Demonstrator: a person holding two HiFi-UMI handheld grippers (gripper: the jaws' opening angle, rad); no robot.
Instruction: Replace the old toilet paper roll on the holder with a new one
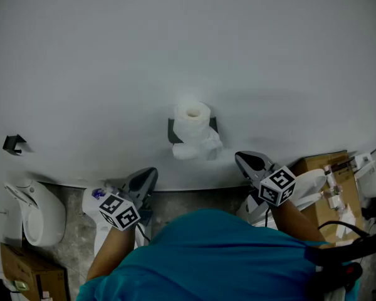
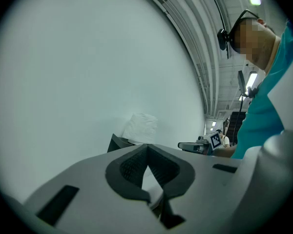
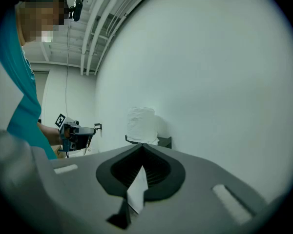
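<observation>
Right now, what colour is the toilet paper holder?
Black; the holder shows best in the right gripper view.

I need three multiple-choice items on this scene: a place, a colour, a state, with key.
1. Where is the toilet paper roll?
A. on a chair
B. on the dark holder
C. in a basket

2. What colour is the person's shirt?
A. red
B. teal
C. yellow

3. How are the left gripper and right gripper?
A. both shut, empty
B. both open
C. both shut on paper

Key: 1 B, it sits on the holder; 2 B, the shirt is teal; 3 A, jaws together, nothing between.
</observation>
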